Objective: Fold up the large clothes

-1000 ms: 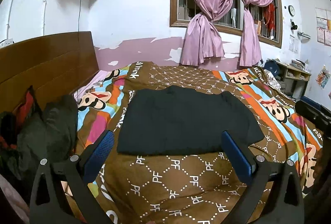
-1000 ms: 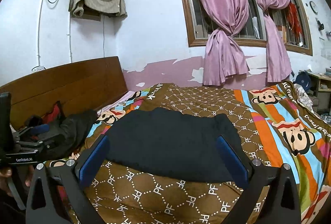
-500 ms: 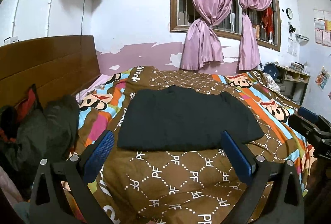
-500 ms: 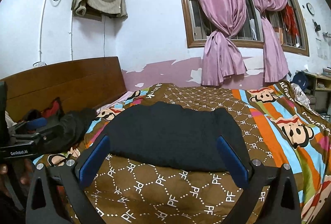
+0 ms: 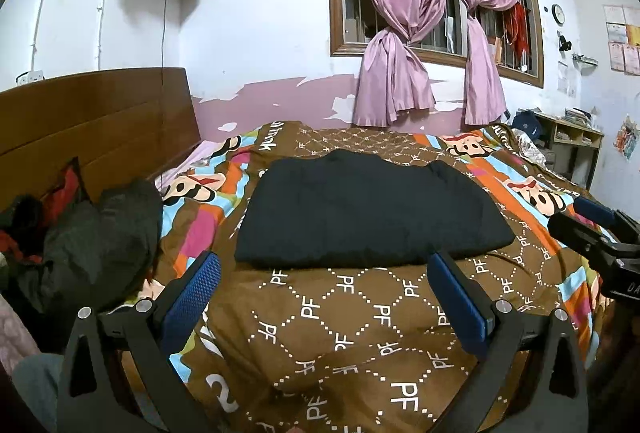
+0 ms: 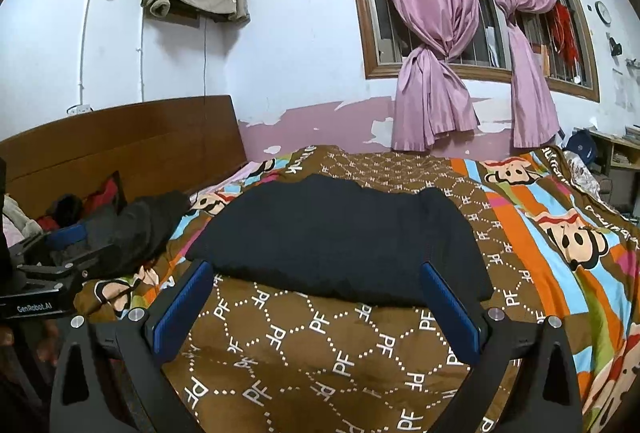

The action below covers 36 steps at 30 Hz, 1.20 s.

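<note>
A black garment [image 5: 368,209] [image 6: 340,237] lies folded into a flat rectangle on the bed's patterned quilt [image 5: 340,317] [image 6: 304,337]. My left gripper [image 5: 324,297] hovers open in front of the garment's near edge, holding nothing. The right gripper [image 6: 320,301] is open too, just short of that same edge, its blue pads [image 6: 448,309] apart and bare. In the left wrist view the right gripper [image 5: 592,229] shows at the right border. The left gripper [image 6: 52,261] appears at the left edge of the right wrist view.
A heap of dark and red clothes [image 5: 80,233] [image 6: 120,229] lies against the wooden headboard [image 5: 92,121] on the left. Pink curtains [image 5: 404,45] hang at the barred window behind the bed. A desk [image 5: 572,145] stands at the far right.
Both grippers have drawn back toward me and tilted up a little, so more quilt shows in front of the garment. The garment has not moved.
</note>
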Tool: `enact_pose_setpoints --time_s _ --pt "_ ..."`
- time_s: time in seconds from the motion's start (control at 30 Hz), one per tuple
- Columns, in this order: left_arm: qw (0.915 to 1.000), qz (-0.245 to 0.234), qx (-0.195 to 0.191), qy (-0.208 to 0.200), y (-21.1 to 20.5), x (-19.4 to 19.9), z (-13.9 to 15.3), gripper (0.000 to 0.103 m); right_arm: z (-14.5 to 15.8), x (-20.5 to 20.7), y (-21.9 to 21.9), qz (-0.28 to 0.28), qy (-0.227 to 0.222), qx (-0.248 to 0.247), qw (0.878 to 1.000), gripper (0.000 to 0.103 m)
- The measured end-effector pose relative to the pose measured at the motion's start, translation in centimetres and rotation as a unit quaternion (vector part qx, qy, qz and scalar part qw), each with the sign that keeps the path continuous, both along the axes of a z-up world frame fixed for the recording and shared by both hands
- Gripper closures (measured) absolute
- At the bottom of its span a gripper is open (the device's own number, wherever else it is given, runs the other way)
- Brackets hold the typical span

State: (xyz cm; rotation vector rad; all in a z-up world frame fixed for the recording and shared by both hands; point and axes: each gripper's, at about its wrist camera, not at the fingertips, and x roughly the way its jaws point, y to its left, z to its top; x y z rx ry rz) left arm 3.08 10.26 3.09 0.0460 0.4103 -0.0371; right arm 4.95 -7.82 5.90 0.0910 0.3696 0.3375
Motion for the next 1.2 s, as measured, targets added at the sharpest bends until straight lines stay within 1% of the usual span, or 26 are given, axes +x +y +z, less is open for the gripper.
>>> enact_pose_setpoints --time_s 0.23,0.47,0.67,0.83,1.2 --pt "0.9999 0.013 -0.009 -0.003 0.7 0.1 -1.2 0.002 -1.8 0.4 0.4 0.006 0.020 -0.012 1.000 0.000" --pt "0.9997 0.015 0.010 0.014 0.1 0.5 -2.5 0.002 -2.4 0.6 0.1 0.003 0.032 -0.007 0.999 0.000" --pt "0.9996 0.011 0.013 0.023 0.1 0.7 -3.2 0.002 -3.2 1.0 0.0 0.000 0.048 -0.011 0.999 0.000" --pt "0.9995 0.011 0.011 0.029 0.3 1.1 -3.4 0.002 -3.5 1.2 -0.2 -0.003 0.055 -0.007 0.998 0.000" --pt "0.9995 0.007 0.013 0.026 0.2 1.1 -3.5 0.002 -3.5 1.2 -0.1 -0.004 0.055 -0.008 0.998 0.000"
